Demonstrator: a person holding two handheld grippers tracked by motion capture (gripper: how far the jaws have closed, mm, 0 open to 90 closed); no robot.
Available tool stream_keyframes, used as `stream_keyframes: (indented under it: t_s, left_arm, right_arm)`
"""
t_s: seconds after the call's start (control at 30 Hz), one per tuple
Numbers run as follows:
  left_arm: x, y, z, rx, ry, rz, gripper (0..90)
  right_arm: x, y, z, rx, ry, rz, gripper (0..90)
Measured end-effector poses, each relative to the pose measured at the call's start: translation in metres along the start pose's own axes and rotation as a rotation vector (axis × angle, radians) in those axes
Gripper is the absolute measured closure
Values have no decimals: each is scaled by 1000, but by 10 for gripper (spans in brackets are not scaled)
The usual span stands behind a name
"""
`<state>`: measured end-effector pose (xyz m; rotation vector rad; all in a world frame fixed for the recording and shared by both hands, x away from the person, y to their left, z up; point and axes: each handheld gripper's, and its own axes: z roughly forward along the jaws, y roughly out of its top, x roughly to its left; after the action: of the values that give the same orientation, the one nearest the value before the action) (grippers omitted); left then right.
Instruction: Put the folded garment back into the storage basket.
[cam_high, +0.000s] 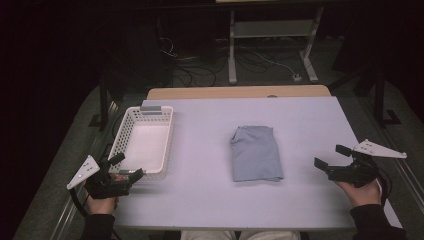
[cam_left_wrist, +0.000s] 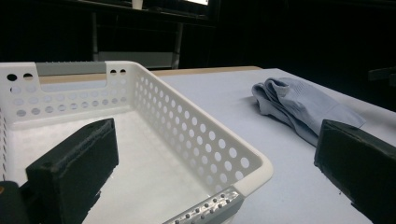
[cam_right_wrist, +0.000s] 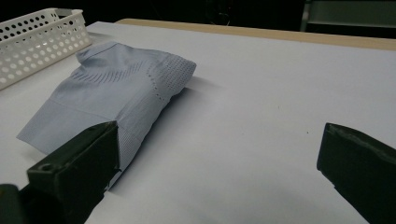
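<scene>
A folded light-blue garment (cam_high: 255, 153) lies in the middle of the pale table (cam_high: 300, 120). It also shows in the left gripper view, garment (cam_left_wrist: 299, 105), and up close in the right gripper view, garment (cam_right_wrist: 116, 88). My left gripper (cam_high: 125, 166) hovers at the near corner of the white perforated basket (cam_high: 131, 124), jaws wide apart with nothing between them; the basket (cam_left_wrist: 196, 135) stands empty. My right gripper (cam_high: 332, 156) is at the table's right edge, pointing left toward the garment, open and holding nothing.
A wooden strip (cam_high: 240, 92) runs along the table's far edge. Beyond it stand a metal-framed stand (cam_high: 272, 40) and cables on a dark floor. Bare table surface lies between the garment and each gripper.
</scene>
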<state>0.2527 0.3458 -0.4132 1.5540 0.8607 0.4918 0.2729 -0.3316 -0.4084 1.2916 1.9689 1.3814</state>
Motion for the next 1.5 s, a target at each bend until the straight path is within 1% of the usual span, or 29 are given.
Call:
stream_keyframes:
  t_s: [0.2, 0.67, 0.8, 0.9, 1.03, 1.1, 1.3, 1.33, 1.37, 1.4, 1.5]
  left_arm:
    - [0, 0, 0, -7, -1, -2, 0]
    - [0, 0, 0, -6, 3, -5, 0]
    - [0, 0, -1, -5, 11, -6, 0]
    - [0, -1, -1, -8, 12, -7, 0]
    - [-1, 0, -3, -16, 19, -9, 0]
    - [-1, -1, -3, -15, 26, -11, 0]
    - [-1, -1, -4, -19, 33, -8, 0]
    - [-1, -1, -5, -19, 35, -8, 0]
    - [-1, -1, -5, -19, 35, -8, 0]
    - [-1, -1, -5, -20, 35, -9, 0]
    - [-1, -1, -5, -21, 37, -8, 0]
  right_arm:
    - [1, 0, -1, -2, 5, -4, 0]
    - [3, 1, -2, -4, 20, -9, 0]
    - [7, 3, -3, -11, 27, -15, 0]
    - [8, 4, -2, -8, 24, -21, 0]
    - [10, 7, -3, -10, 27, -26, 0]
    - [14, 12, -5, -17, 29, -31, 0]
    - [19, 20, -5, -1, 29, -51, 0]
    - [22, 24, -5, 9, 27, -69, 0]
    - [22, 24, -5, 9, 27, -69, 0]
    - [23, 28, -5, 11, 30, -82, 0]
    - [25, 33, -4, 9, 35, -96, 0]
